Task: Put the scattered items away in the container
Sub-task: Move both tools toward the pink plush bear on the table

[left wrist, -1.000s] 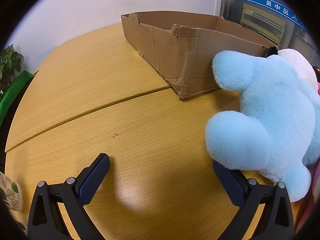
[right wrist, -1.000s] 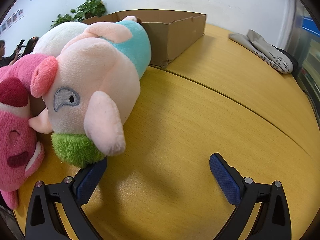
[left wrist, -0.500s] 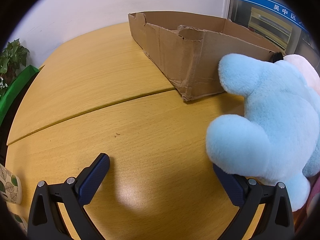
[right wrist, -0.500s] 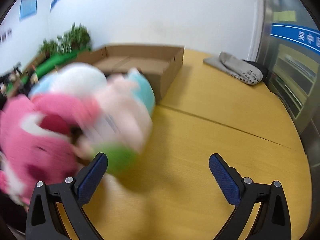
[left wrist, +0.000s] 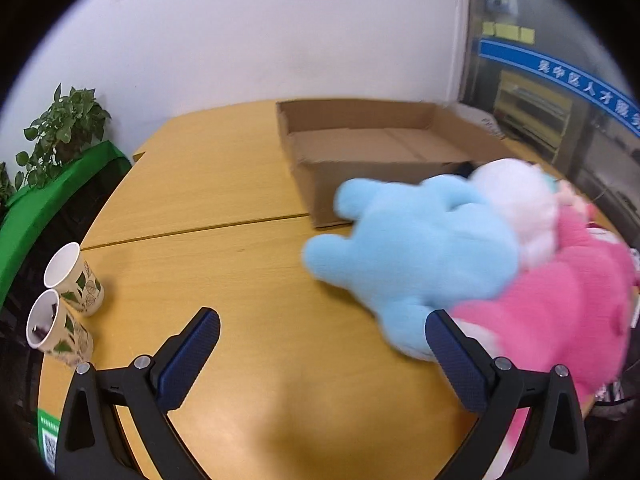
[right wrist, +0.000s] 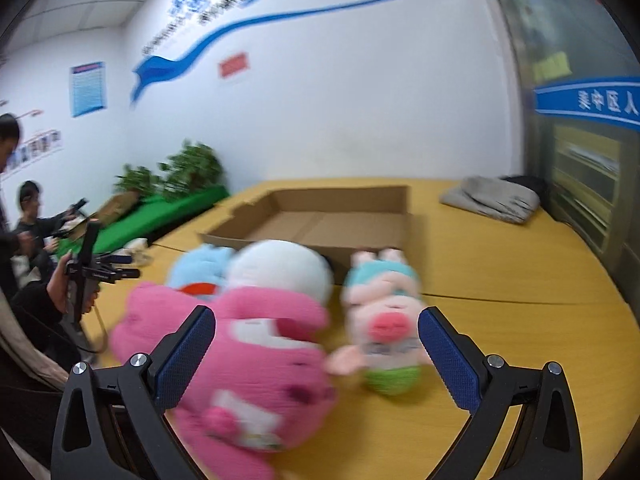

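Observation:
An open, empty cardboard box [left wrist: 360,148] [right wrist: 320,224] sits at the back of the wooden table. In front of it lie a light blue plush [left wrist: 420,256] [right wrist: 200,264], a white plush [left wrist: 516,196] [right wrist: 280,272], a pink plush [left wrist: 560,300] [right wrist: 248,360] and a small pig plush [right wrist: 380,332] in teal and green. My left gripper [left wrist: 320,356] is open and empty, left of the blue plush. My right gripper [right wrist: 316,356] is open and empty, raised above the pink plush and the pig.
Two paper cups [left wrist: 68,308] stand at the table's left edge. A grey folded cloth [right wrist: 492,198] lies at the back right. Potted plants [left wrist: 60,132] on a green ledge and people [right wrist: 28,240] are beyond the left edge.
Both grippers have pulled back and risen, so the box interior and all the plush toys now show. Both stay open. The toys have not been taken.

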The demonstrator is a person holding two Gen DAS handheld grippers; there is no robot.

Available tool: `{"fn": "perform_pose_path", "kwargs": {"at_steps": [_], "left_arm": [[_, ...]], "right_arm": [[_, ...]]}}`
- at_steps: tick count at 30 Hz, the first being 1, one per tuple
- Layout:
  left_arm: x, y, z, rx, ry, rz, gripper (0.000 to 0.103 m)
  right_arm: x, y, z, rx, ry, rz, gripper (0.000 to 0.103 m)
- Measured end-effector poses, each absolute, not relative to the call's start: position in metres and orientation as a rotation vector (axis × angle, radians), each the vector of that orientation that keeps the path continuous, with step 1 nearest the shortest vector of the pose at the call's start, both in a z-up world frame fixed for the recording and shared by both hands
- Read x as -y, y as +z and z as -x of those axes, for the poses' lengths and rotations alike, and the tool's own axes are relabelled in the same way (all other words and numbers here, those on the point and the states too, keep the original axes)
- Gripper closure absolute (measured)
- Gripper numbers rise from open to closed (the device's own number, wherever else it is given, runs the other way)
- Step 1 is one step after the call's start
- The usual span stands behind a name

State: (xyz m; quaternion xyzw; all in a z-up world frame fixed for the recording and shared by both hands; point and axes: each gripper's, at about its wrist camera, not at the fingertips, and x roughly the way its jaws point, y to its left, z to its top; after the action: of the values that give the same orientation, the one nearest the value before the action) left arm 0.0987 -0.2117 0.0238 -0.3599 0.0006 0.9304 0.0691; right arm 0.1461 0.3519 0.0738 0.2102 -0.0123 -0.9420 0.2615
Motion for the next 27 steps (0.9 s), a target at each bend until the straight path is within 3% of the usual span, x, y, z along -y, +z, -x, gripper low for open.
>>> {"fn": "perform_pose_path", "kwargs": {"at_steps": [9,15,27], "left_arm": [[0.142,0.019,-0.133,0.246,2.691,1.076,0.0],[0.129,-0.004,-0.122,0.31,2.628,1.151,0.0],[0.109,-0.025,-0.107,0.362,2.614,1.233,0.001]], "right_arm": [[-0.32,0.03,-0.163,0.252,-2.444,-0.634,0.0],[-0.316,0.011,-0.154,0.278,-2.505,-0.684,0.0],[-0.287,-0.006,-0.144,0.11,-2.633,-0.801,0.0]]}}
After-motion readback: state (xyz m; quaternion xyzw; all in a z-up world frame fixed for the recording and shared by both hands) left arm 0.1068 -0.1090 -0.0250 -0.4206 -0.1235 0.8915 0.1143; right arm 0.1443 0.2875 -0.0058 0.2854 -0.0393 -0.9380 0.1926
